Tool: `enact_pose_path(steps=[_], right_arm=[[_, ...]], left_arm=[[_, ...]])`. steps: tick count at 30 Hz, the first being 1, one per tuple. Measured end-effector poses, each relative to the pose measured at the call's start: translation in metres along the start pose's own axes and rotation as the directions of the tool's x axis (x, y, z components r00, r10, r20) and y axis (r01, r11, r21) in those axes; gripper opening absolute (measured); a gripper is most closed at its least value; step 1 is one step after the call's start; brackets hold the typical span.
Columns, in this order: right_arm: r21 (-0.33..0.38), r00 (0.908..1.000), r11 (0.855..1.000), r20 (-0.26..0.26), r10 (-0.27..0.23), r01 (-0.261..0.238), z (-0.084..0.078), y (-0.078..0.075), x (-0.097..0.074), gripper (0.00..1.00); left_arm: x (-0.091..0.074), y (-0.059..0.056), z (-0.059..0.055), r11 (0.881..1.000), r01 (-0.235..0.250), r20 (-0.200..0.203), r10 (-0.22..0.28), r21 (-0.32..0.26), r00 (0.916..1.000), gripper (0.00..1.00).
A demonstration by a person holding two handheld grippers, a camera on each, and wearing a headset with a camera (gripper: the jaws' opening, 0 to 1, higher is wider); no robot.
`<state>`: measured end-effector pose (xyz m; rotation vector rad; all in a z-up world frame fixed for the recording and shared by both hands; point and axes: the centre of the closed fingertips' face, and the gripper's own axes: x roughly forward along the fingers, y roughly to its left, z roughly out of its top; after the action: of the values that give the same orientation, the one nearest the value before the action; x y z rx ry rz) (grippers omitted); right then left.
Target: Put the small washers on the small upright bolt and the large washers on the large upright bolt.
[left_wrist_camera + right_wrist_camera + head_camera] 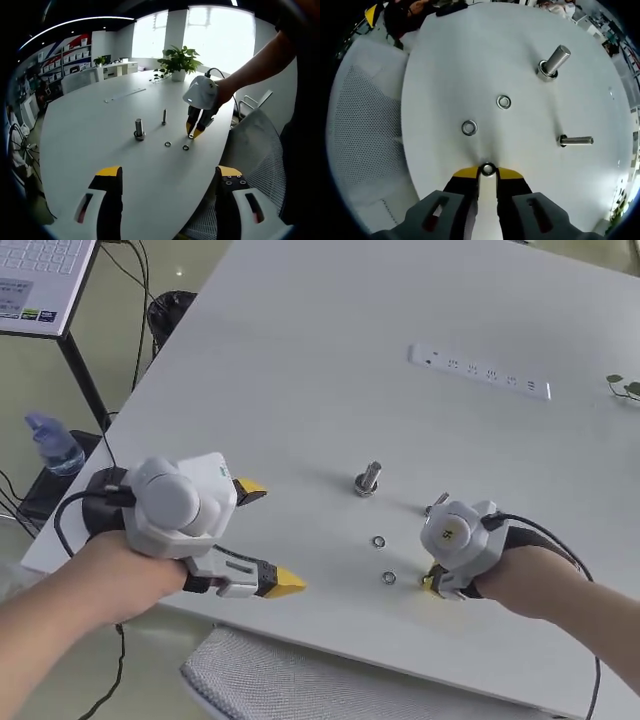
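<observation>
Three washers are loose. Two lie flat on the counter (300, 360), near each other: the far washer (379, 541) and the near washer (389, 578). The third washer (488, 169) is pinched between the tips of your right tool (488, 176), right down at the counter top. I cannot tell which washers are small and which are big.

There are two bolts, and both stand up on the counter. The big bolt (368, 480) is fat and stands just past the far washer. The small bolt (576, 141) is thin and stands off to one side of the big bolt, apart from the two flat washers. In the head view your right tool sits just beside the near washer, with the small bolt close behind it.

Your left tool (270, 536) is wide open and holds nothing. It hangs by the near edge of the counter, well apart from the washers and the bolts.

Farther back on the counter lies one white power strip (480, 371). In the left gripper view, one pot (178, 76) stands at the far end of the counter with one green plant (177, 59) in it. One bottle (52, 443) with a blue top stands down beside the counter; I cannot tell what is in it. One grey mesh chair (250, 680) is at the near edge.
</observation>
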<state>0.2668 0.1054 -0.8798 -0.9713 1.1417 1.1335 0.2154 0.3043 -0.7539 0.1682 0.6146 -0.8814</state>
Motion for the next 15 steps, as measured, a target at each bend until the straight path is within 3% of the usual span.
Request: enact_pose_path(steps=[3, 11, 15], right_arm=[[0.033, 0.9996, 0.999, 0.023, 0.015, -0.016, -0.0002, -0.0015, -0.0007, 0.12], [0.005, 0.9997, 1.000, 0.020, 0.011, -0.012, 0.0002, -0.0001, -0.0006, 0.12], [0.029, 0.9989, 0.999, 0.042, 0.019, -0.021, -0.0003, -0.0005, -0.0009, 0.12]], left_arm=[[-0.0006, 0.0000, 0.0011, 1.000, -0.004, 0.002, 0.004, -0.002, 1.0000, 0.75], [-0.0003, -0.0047, -0.0010, 1.000, -0.003, -0.003, 0.003, -0.006, 1.0000, 0.74], [-0.0009, -0.0075, -0.0011, 1.000, -0.001, -0.007, 0.001, -0.007, 1.0000, 0.73]])
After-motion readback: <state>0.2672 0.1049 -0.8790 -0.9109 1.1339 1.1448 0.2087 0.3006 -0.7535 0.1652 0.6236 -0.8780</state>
